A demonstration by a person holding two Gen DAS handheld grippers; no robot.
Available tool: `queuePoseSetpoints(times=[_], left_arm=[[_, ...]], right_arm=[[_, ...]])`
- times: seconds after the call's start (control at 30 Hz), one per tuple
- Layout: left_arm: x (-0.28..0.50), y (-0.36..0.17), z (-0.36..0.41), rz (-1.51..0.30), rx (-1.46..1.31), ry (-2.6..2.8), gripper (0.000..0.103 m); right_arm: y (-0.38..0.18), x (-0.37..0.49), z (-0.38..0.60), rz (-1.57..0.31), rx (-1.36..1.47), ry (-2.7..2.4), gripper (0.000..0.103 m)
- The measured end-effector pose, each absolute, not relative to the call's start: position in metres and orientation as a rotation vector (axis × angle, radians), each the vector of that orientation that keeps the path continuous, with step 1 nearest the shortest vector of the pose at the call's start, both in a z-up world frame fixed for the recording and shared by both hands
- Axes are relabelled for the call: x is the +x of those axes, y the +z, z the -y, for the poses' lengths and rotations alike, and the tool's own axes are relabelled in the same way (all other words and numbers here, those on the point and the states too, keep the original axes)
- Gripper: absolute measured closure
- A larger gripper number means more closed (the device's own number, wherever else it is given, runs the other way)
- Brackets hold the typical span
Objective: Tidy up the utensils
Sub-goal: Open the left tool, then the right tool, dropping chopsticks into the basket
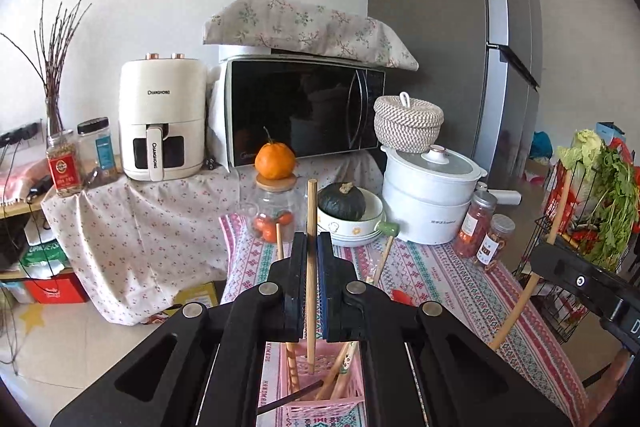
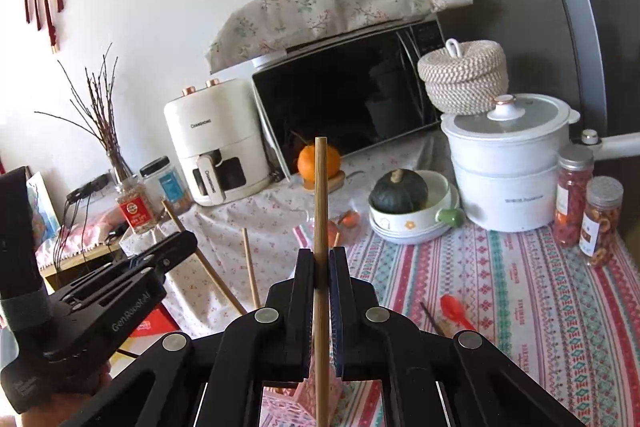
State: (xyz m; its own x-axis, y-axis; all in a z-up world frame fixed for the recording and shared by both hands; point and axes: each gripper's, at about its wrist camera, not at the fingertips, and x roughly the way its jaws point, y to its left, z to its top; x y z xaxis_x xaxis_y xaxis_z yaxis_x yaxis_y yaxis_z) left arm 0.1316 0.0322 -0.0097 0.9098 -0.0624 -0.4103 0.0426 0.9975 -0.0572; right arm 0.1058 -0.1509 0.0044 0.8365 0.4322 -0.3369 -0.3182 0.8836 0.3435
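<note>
In the left wrist view my left gripper (image 1: 313,239) is shut on a wooden chopstick (image 1: 311,203) held upright. Its lower end reaches into a pink slatted basket (image 1: 320,407) that holds several chopsticks. My right gripper (image 1: 538,257) shows at the right edge, shut on a slanted wooden chopstick (image 1: 516,311). In the right wrist view the right gripper (image 2: 322,255) clamps that chopstick (image 2: 320,187) upright above the pink basket (image 2: 316,395). The left gripper (image 2: 188,239) is at the left, gripping its chopstick (image 2: 208,267). An orange spoon (image 2: 456,311) and a dark chopstick (image 2: 430,319) lie on the patterned tablecloth.
Behind the basket stand a glass jar (image 1: 274,215) with an orange on its lid, a bowl with a dark squash (image 1: 346,207), a white pot (image 1: 430,195) and two snack jars (image 1: 486,235). A microwave (image 1: 300,111) and an air fryer (image 1: 162,119) sit further back. A wire rack of greens (image 1: 592,211) is at the right.
</note>
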Motion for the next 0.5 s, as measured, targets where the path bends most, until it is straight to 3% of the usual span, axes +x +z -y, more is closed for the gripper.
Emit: queuePoseSetpoints(times=[0.33,0.4,0.47,0.5], left_arm=[[0.153,-0.023,-0.033,-0.534,-0.082,-0.065,0.095],[0.150,-0.020,-0.035,-0.541,-0.097,-0.074,0.082],[0.144,-0.015,-0.039,-0.540,-0.118,-0.078,0.058],[0.141,-0.012,-0.042,-0.535,-0.129,-0.080,0.057]], right_arm=[[0.006,0.112,0.140,-0.405,0.287,0.413,0.097],[0.008,0.112,0.137,-0.393,0.292,0.414,0.097],[0.011,0.113,0.134,-0.377,0.297,0.412,0.097],[0.013,0.114,0.132,-0.367,0.300,0.410,0.097]])
